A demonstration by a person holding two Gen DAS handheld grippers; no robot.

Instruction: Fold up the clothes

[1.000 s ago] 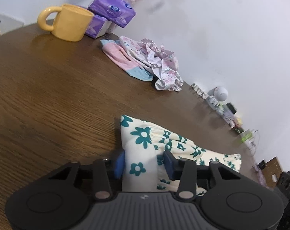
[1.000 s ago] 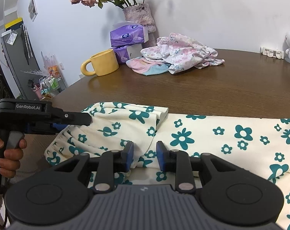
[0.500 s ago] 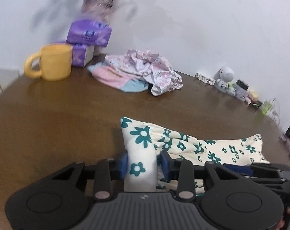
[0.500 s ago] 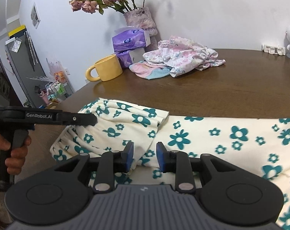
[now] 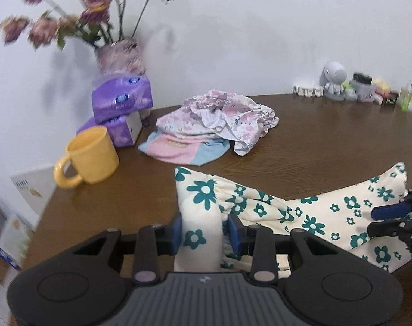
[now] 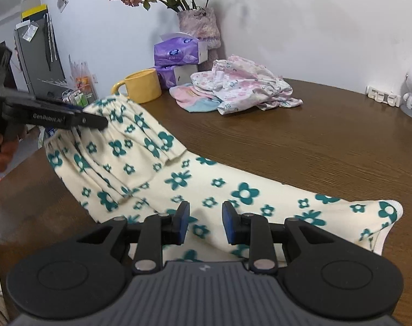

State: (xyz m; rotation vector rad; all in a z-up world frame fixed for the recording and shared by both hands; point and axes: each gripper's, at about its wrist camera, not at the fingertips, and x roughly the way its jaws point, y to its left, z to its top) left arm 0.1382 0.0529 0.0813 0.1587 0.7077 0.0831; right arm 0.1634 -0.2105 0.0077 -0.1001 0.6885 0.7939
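Note:
A cream garment with teal flowers [image 5: 328, 214] stretches across the brown table [image 5: 314, 141] between both grippers. My left gripper [image 5: 204, 231] is shut on a thick bunch of its gathered waistband end, which stands up between the blue pads. In the right wrist view the same left gripper [image 6: 97, 121] holds that end raised at the left, with a hand behind it. My right gripper [image 6: 206, 220] is shut on the garment [image 6: 178, 179] further along, near its leg end. It also shows at the right edge of the left wrist view as the right gripper [image 5: 390, 218].
A yellow mug [image 5: 93, 157], stacked purple tissue packs [image 5: 121, 100] and a vase of dried flowers [image 5: 120, 57] stand at the back left. A pile of pink floral clothes [image 5: 222, 119] lies beside them. A small white figure [image 5: 333, 81] and several small items line the back right.
The left gripper has risen and rolled upright, lifting the waistband end off the table. The right gripper has shifted sideways with the cloth, and the garment now hangs stretched between them.

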